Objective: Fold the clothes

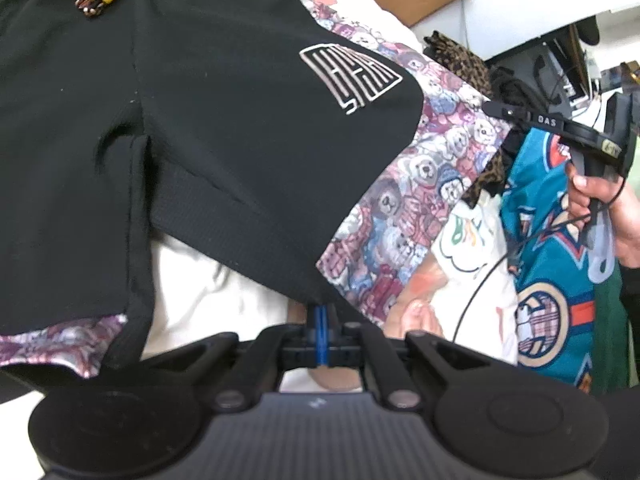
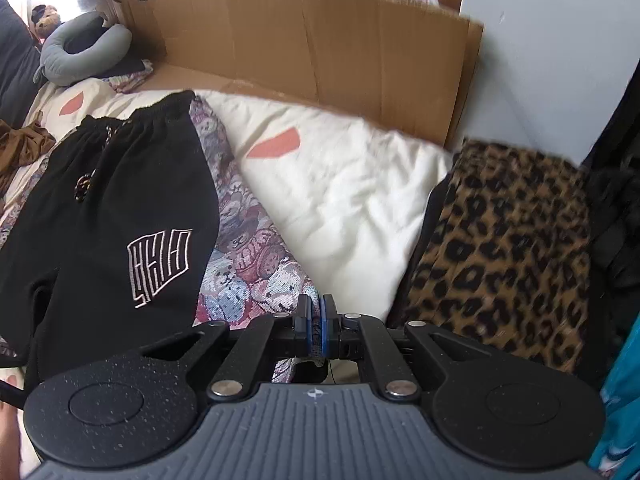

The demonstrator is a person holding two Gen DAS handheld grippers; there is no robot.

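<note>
Black shorts (image 1: 180, 128) with a white line logo lie spread over a bear-print garment (image 1: 432, 168) on the bed. My left gripper (image 1: 321, 312) is shut on the hem of the shorts' right leg, lifting it a little. My right gripper (image 2: 317, 312) is shut on the edge of the bear-print garment (image 2: 256, 256), just right of the shorts (image 2: 120, 216). The right gripper also shows in the left wrist view (image 1: 496, 109), held in a hand at the right edge.
A cream duvet (image 2: 340, 200) covers the bed. A leopard-print cloth (image 2: 504, 248) lies at the right, a teal jersey (image 1: 548, 248) beside it. Cardboard (image 2: 320, 40) lines the wall. A grey neck pillow (image 2: 84, 48) sits far left.
</note>
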